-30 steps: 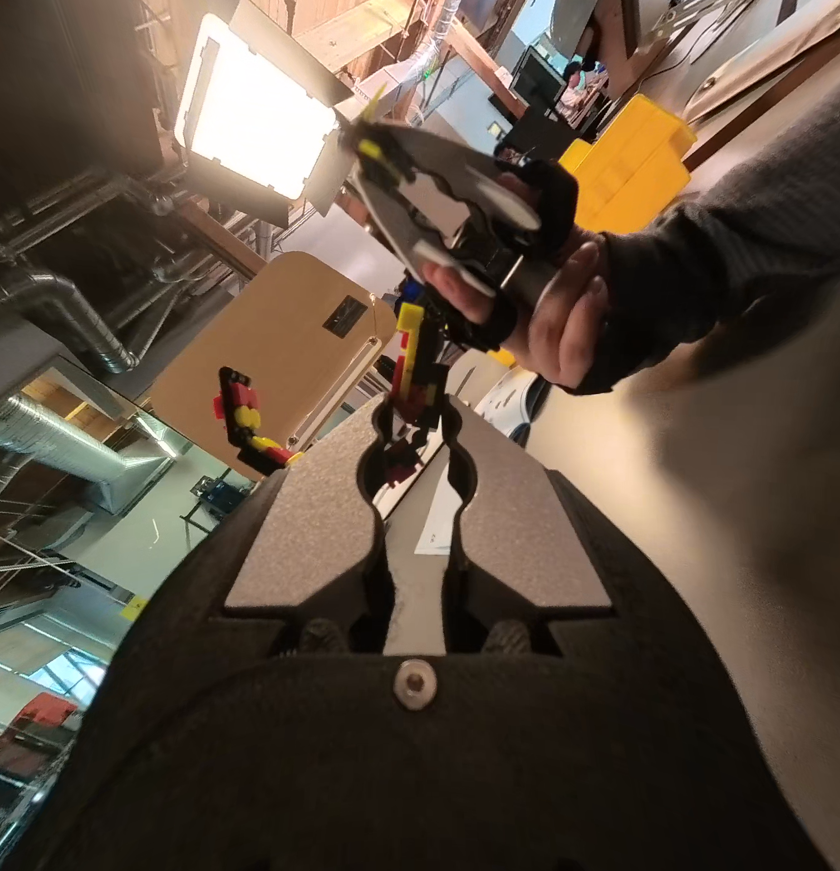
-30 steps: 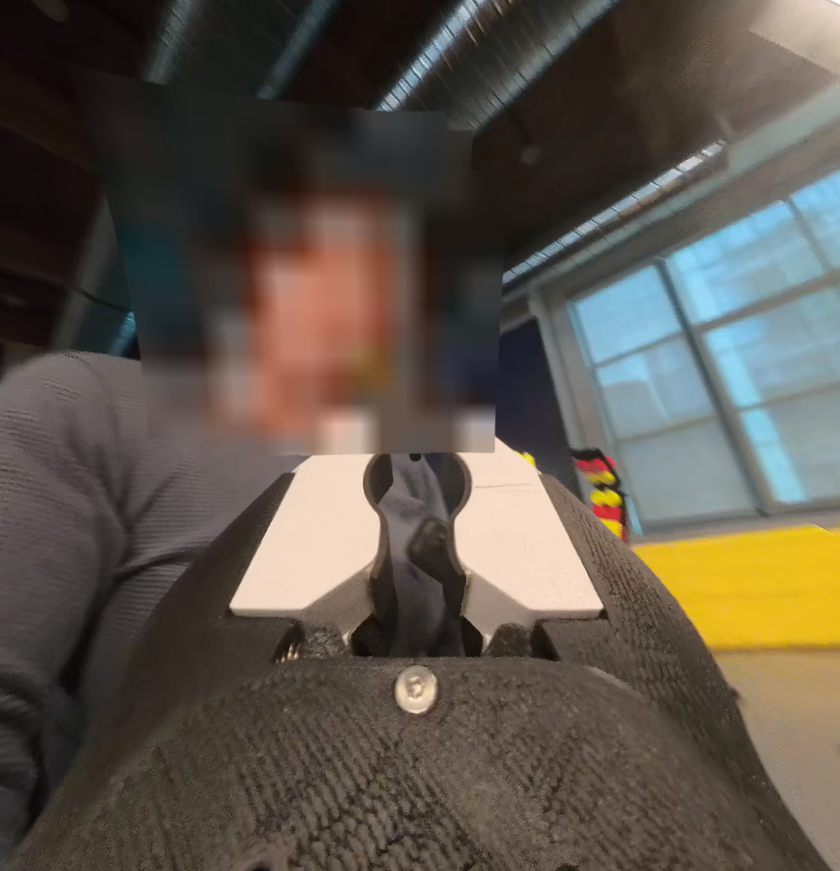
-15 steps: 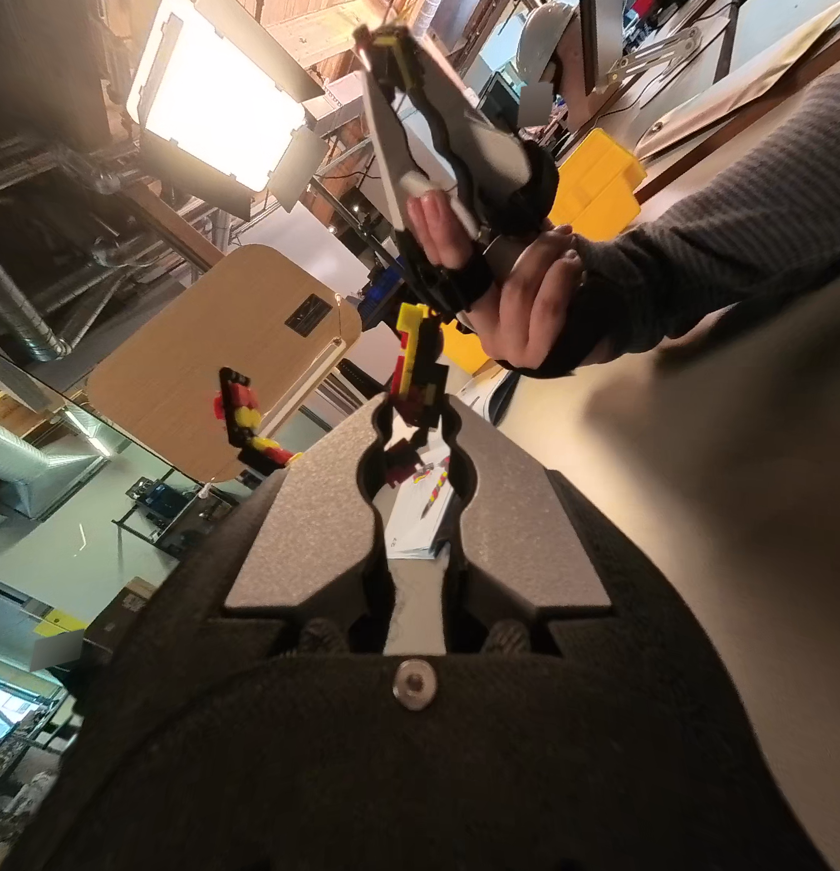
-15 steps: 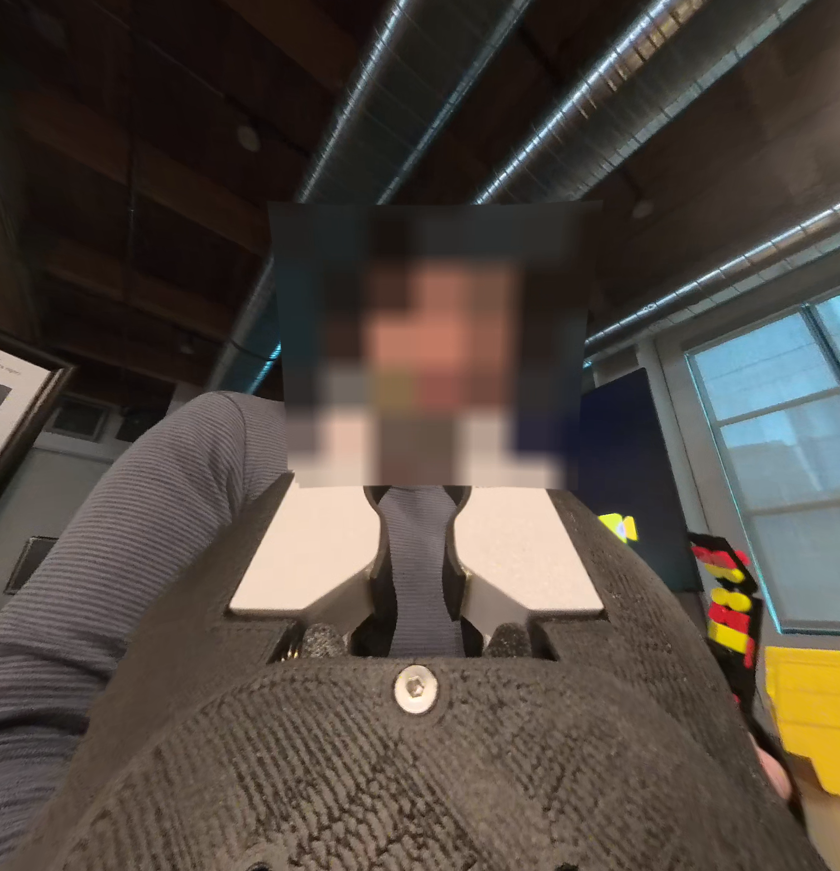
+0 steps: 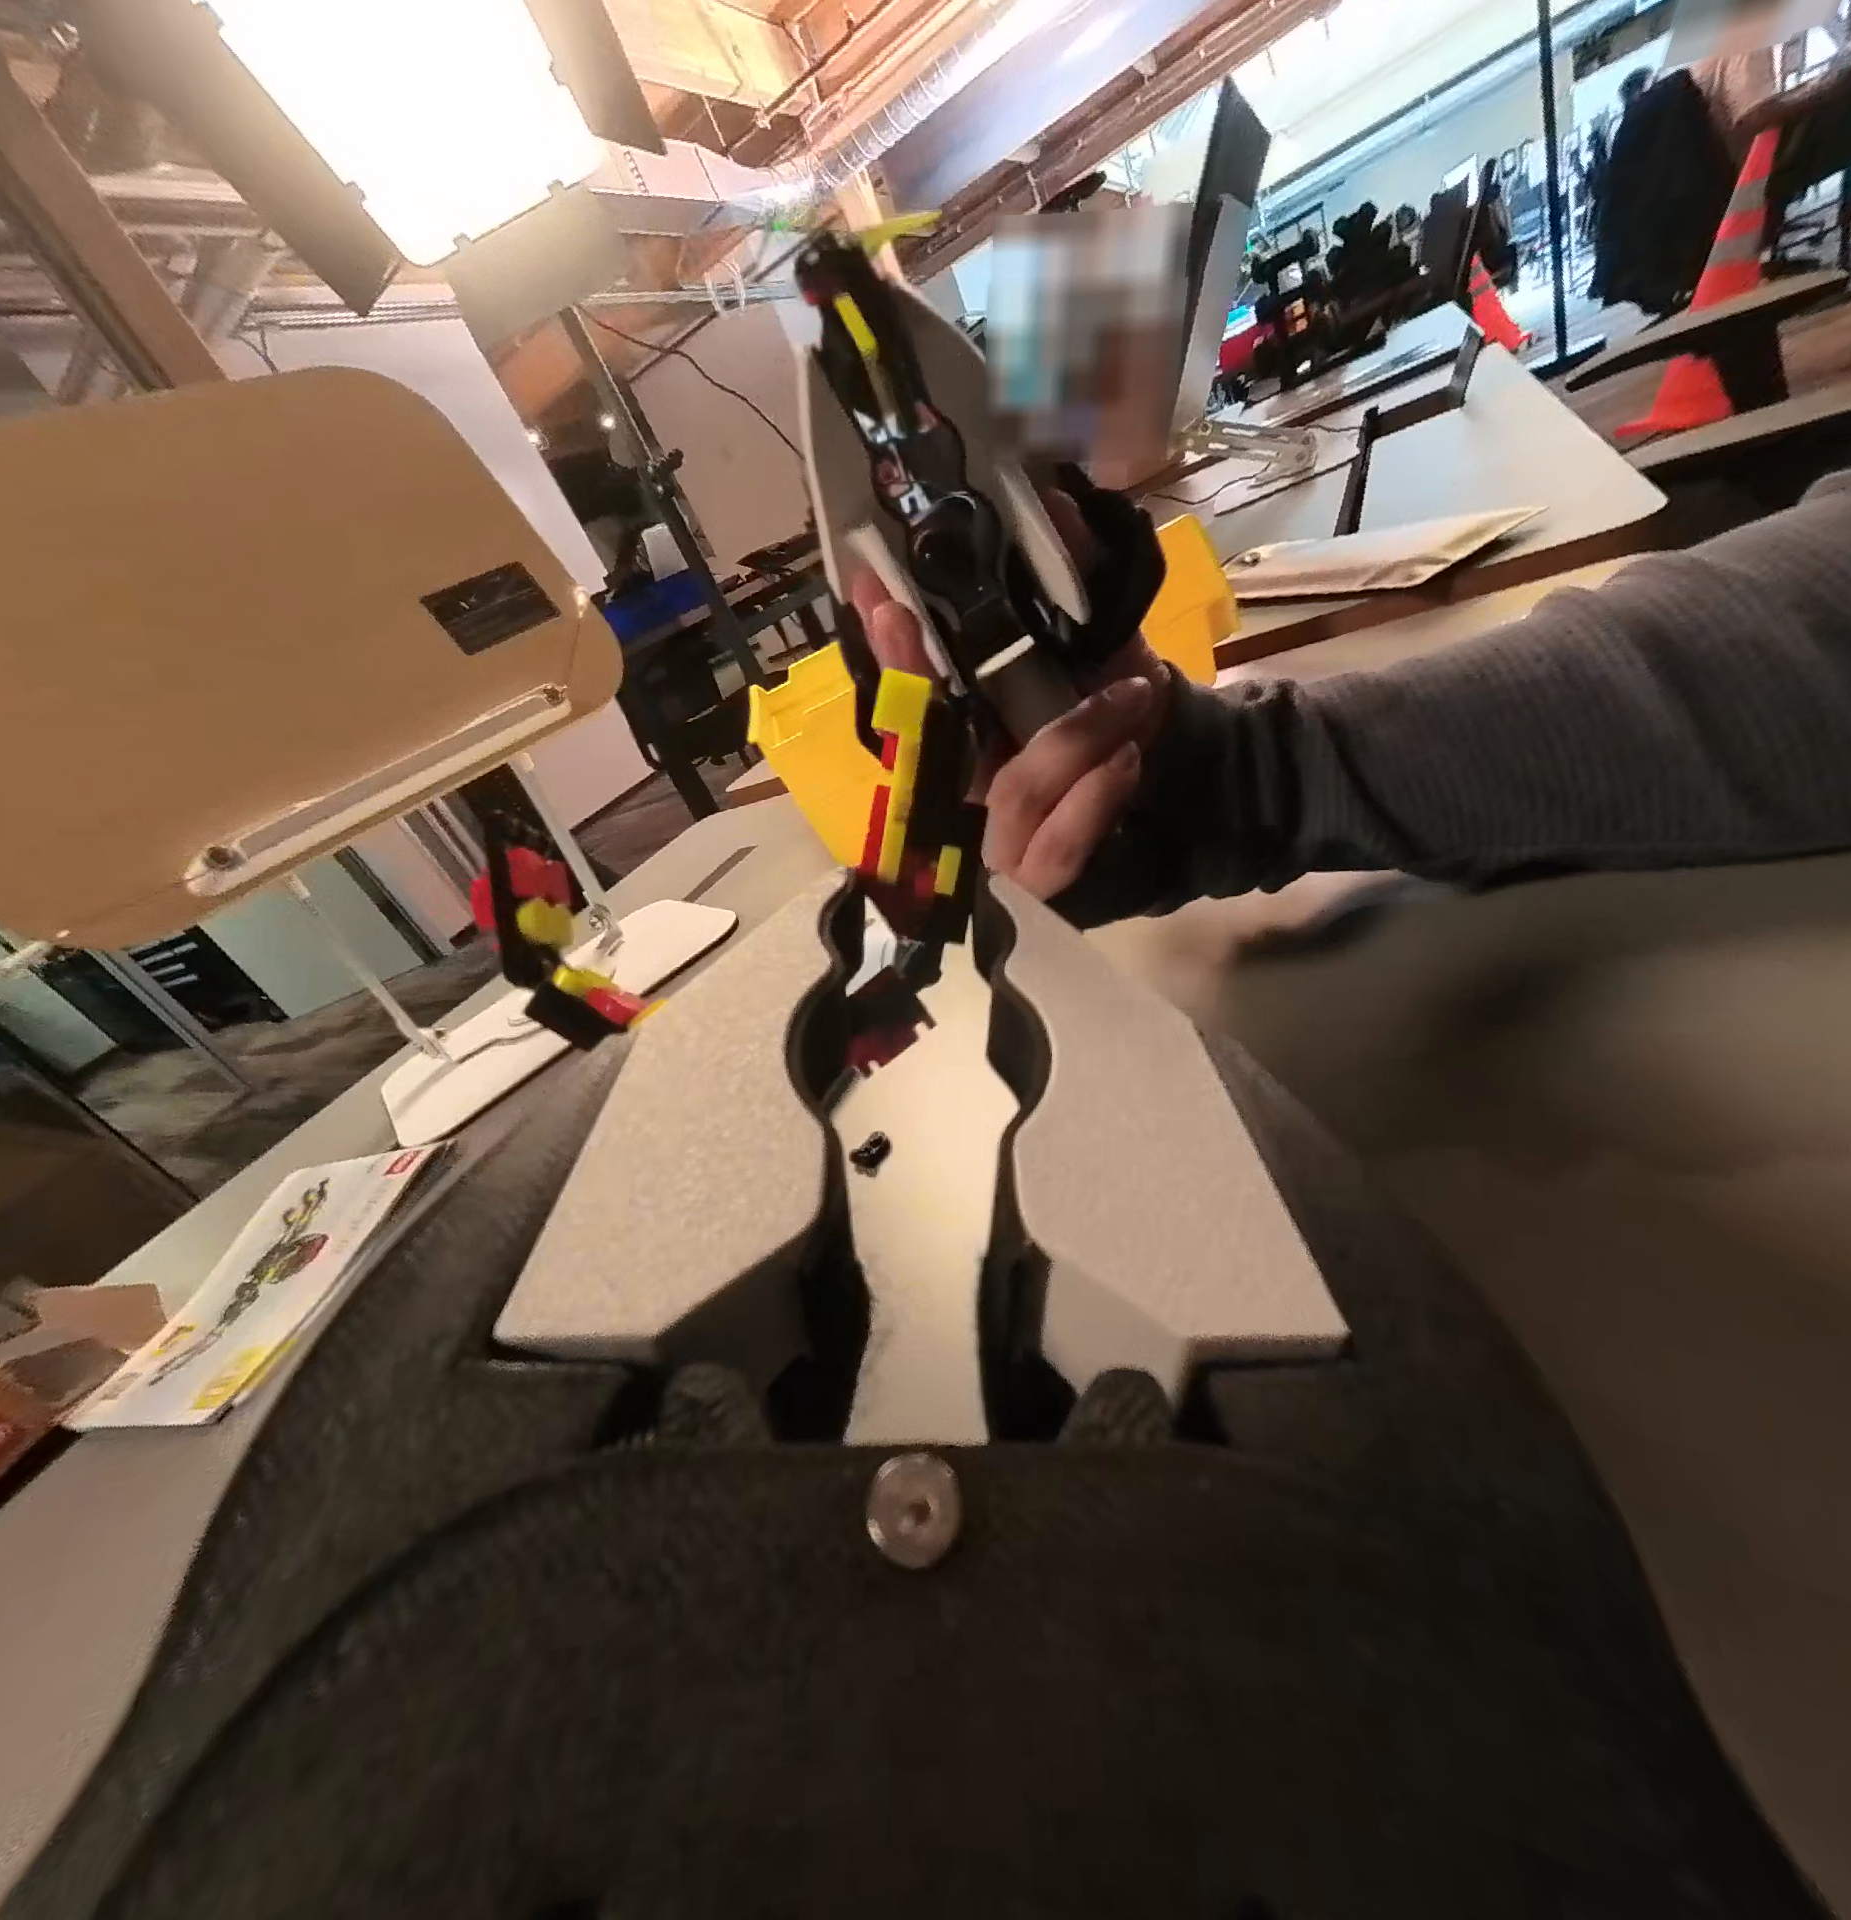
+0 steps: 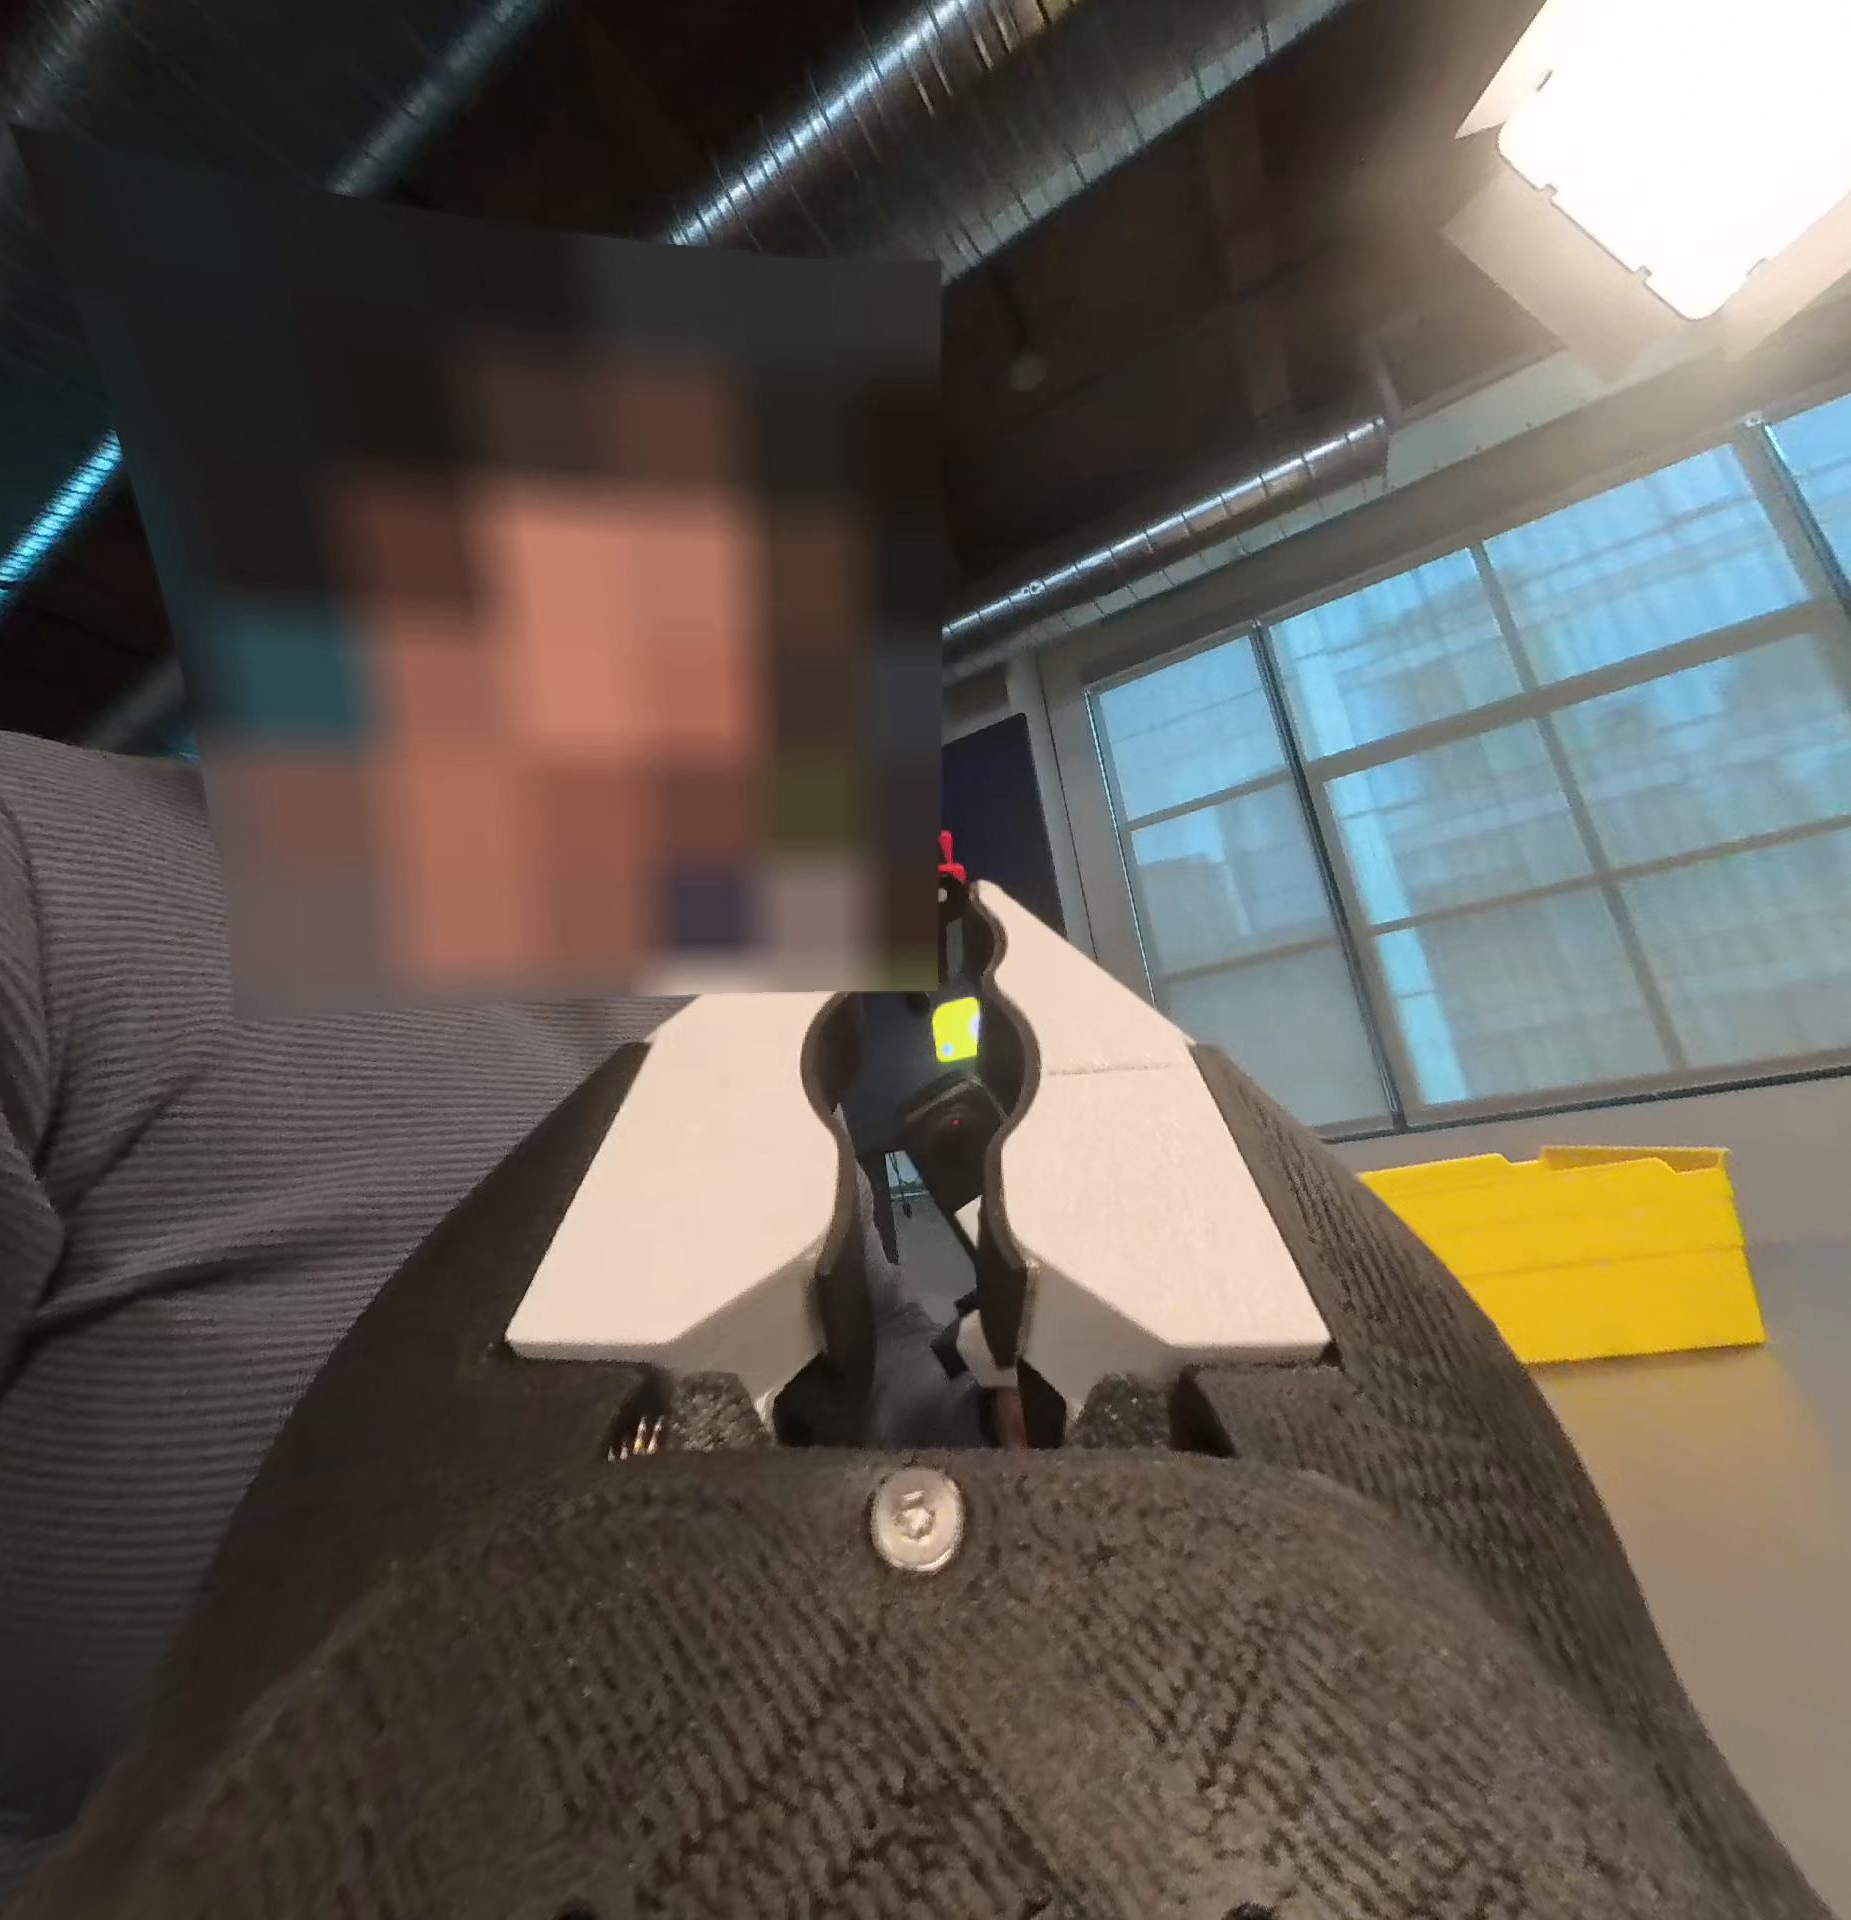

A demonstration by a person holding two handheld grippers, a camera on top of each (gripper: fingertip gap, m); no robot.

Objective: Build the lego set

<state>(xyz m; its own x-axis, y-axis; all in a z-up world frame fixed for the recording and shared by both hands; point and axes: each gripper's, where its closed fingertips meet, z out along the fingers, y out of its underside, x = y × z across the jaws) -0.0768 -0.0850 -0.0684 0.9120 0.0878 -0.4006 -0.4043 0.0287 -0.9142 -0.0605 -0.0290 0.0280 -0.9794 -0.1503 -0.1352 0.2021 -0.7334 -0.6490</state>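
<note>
Holding the lego model [image 5: 905, 831] up off the desk [image 5: 1523, 1299] between our two tongs.

Our left tongs [image 5: 916, 935] stand nearly closed with the black, red and yellow model's lower end in the narrow gap at their tips; whether they truly pinch it we cannot tell. Our right tongs [image 5: 833, 255] rise at the far side, a hand [image 5: 1066, 790] around the grip just beside the model's top; in their own view they [image 6: 916, 1013] are close together on nothing we can see, blocked by a dark camera body. A second small lego piece [image 5: 547, 945] shows left, an instruction booklet [image 5: 266, 1288] lies near left, a yellow bin [image 5: 807, 769] sits behind the model, and a tan panel [image 5: 246, 623] hangs far left.
</note>
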